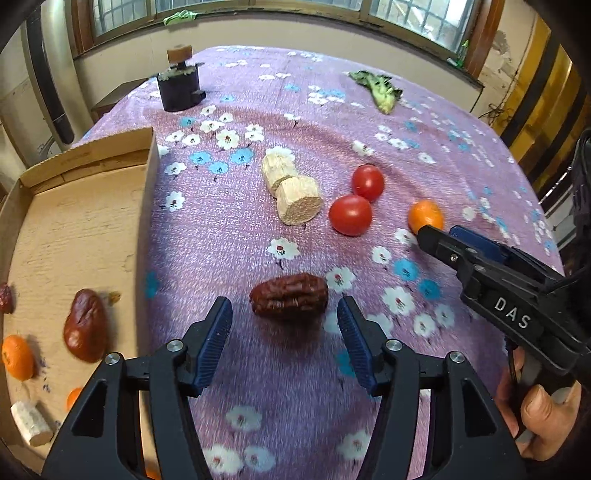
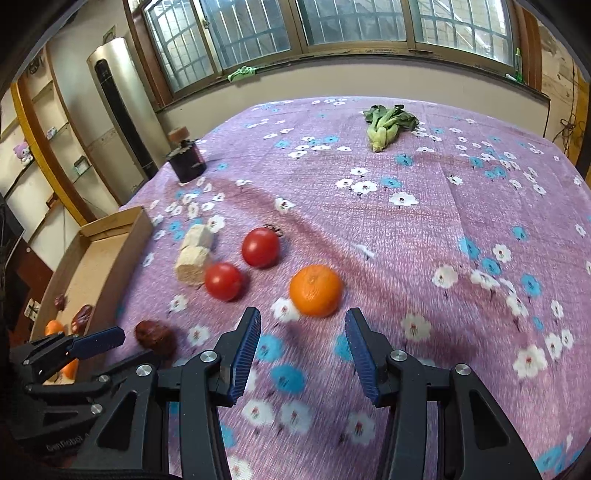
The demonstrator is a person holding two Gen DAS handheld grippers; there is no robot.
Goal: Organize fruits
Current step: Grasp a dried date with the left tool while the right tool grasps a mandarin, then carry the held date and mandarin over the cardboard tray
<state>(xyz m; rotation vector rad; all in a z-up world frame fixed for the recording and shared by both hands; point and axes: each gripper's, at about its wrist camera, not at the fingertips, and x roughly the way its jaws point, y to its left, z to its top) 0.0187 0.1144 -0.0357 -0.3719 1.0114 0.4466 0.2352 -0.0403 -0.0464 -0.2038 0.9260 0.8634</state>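
Purple floral cloth covers your table point(image 2: 424, 229) beneath barred windows point(image 2: 332, 26). Your left gripper point(image 1: 284, 325) gapes empty before the date point(image 1: 289, 301); your right gripper point(image 2: 301, 343), likewise wide and empty, faces the orange point(image 2: 315, 290).

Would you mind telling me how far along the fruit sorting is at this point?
Partly done. The cardboard box already holds a red date, an orange and a few other pieces. In hand: nothing yet; the left tool is open around a date on the cloth, and the right tool is open just short of an orange on the cloth. Two tomatoes and two pale cut chunks also remain outside.
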